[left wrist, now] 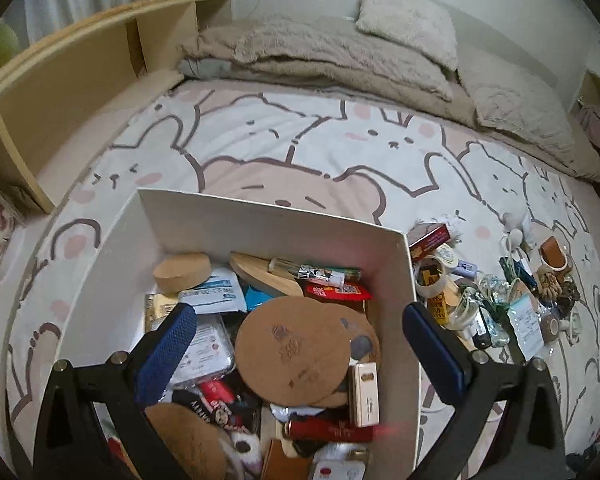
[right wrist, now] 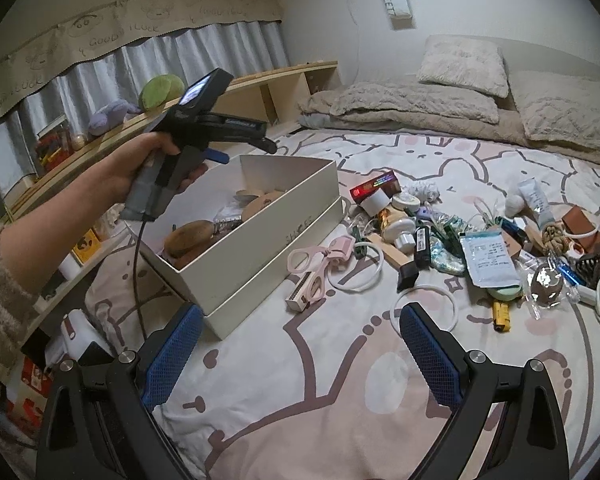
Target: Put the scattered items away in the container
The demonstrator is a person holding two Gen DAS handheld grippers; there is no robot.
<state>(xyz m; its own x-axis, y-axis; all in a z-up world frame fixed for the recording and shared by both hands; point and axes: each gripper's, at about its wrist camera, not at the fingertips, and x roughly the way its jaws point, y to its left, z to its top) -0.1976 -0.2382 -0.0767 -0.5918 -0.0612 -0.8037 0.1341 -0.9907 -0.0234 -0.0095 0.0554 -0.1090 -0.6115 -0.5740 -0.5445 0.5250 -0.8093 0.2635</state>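
A white shoebox (left wrist: 260,220) (right wrist: 268,236) sits on the bed, holding cork coasters (left wrist: 296,344), packets and small boxes. My left gripper (left wrist: 300,332) hovers open above the box, nothing between its blue pads; the right wrist view shows it held in a hand (right wrist: 220,136) over the box. A heap of scattered items (right wrist: 480,240) (left wrist: 492,296) lies right of the box: pink scissors (right wrist: 316,264), white rings (right wrist: 424,312), a red box (right wrist: 374,188), packets, tape rolls. My right gripper (right wrist: 300,340) is open and empty, low over the sheet near the box's front corner.
The bed has a cartoon-animal sheet (right wrist: 340,380). Beige pillows (right wrist: 460,64) and a folded blanket (left wrist: 320,52) lie at the far end. A wooden shelf (right wrist: 260,88) with plush toys runs along the left side, under grey curtains.
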